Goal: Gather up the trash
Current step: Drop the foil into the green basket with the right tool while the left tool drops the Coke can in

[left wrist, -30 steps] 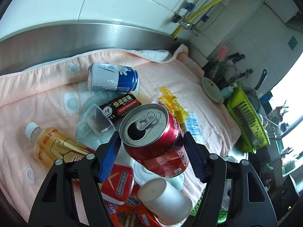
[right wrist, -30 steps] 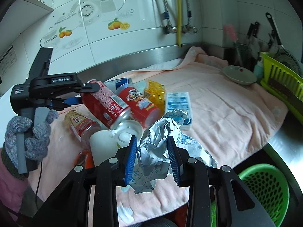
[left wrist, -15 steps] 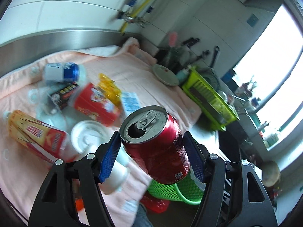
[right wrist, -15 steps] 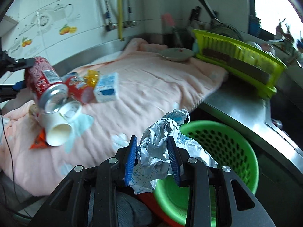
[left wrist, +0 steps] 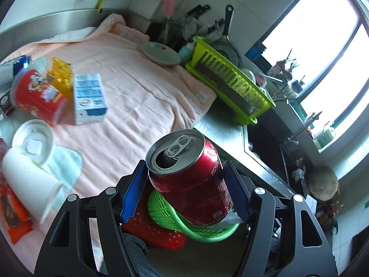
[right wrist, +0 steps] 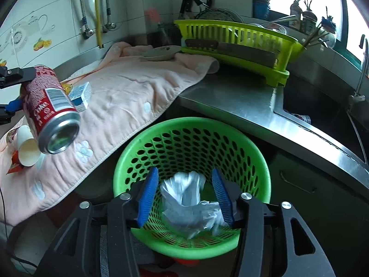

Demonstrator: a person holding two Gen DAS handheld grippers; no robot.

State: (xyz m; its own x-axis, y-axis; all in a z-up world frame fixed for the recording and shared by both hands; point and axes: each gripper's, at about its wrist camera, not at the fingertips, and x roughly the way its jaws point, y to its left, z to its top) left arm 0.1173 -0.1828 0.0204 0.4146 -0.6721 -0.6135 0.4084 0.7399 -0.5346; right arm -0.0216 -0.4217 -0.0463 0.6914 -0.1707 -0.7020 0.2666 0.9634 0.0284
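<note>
My left gripper [left wrist: 185, 191] is shut on a red soda can [left wrist: 186, 180] and holds it in the air above the rim of the green basket [left wrist: 161, 210]; the can also shows in the right wrist view [right wrist: 49, 110], beyond the counter edge. My right gripper [right wrist: 184, 196] is open directly over the green perforated basket [right wrist: 251, 159]. A crumpled white wrapper [right wrist: 191, 205] lies inside the basket, between and below the blue pads [right wrist: 148, 196].
On the pink towel [left wrist: 138, 92] lie a red snack tub [left wrist: 34, 97], a blue-white carton [left wrist: 88, 97], a yellow wrapper [left wrist: 60, 73], a white paper cup [left wrist: 27, 182] and a lid [left wrist: 32, 140]. A lime dish rack [right wrist: 233, 43] and the sink [right wrist: 322, 120] stand to the right.
My right gripper moved over the basket, opened and dropped the crumpled wrapper into it. My left gripper carried the can right, toward the basket.
</note>
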